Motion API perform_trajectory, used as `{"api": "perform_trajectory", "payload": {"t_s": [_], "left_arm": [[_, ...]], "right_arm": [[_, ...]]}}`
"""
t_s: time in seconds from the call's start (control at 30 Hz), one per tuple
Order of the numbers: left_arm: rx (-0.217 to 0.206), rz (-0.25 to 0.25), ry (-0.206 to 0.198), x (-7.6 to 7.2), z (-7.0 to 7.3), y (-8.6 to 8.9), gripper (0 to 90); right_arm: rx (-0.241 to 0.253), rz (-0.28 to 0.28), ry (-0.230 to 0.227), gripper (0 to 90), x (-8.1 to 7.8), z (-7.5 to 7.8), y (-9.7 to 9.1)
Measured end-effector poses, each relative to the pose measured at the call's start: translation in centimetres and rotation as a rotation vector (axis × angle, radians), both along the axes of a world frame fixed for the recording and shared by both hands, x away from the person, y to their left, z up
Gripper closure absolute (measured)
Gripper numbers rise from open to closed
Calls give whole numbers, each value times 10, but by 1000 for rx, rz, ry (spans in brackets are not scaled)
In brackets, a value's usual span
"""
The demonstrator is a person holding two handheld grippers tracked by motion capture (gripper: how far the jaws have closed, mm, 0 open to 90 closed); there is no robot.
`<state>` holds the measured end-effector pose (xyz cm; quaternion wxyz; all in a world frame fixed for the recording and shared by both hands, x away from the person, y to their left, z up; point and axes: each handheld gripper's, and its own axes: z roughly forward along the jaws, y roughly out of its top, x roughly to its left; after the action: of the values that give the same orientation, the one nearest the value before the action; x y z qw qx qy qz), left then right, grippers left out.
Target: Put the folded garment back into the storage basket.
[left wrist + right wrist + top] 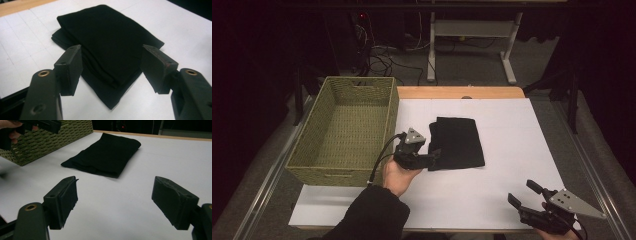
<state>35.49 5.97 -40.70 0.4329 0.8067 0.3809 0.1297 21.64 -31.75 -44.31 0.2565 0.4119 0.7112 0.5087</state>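
A folded black cloth point(457, 142) lies flat on the white sheet near the table's middle. My left gripper point(432, 157) hovers at the cloth's near left corner, open, its jaws spread to either side of the folded edge point(110, 62) without touching it. My right gripper point(524, 192) is open near the front right of the sheet, well apart from the cloth point(105, 155), with nothing between its pads point(66, 200).
An empty woven green basket point(347, 127) stands on the left, close beside the cloth and my left hand. The white sheet point(512, 145) covers the wooden table point(457, 92). Beyond the far edge are a desk frame and cables on the floor.
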Motion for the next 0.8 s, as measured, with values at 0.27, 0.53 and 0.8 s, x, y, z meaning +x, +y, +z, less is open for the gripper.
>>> {"api": "perform_trajectory", "payload": {"t_s": [0.27,0.53,0.8], "left_arm": [[49,23,66,13,3,-8,279],[91,37,116,29,9,-21,251],[119,57,168,51,12,-34,223]], "right_arm": [[1,3,1,212,0,0,0],[1,6,0,212,0,0,0],[-2,11,0,212,0,0,1]]}}
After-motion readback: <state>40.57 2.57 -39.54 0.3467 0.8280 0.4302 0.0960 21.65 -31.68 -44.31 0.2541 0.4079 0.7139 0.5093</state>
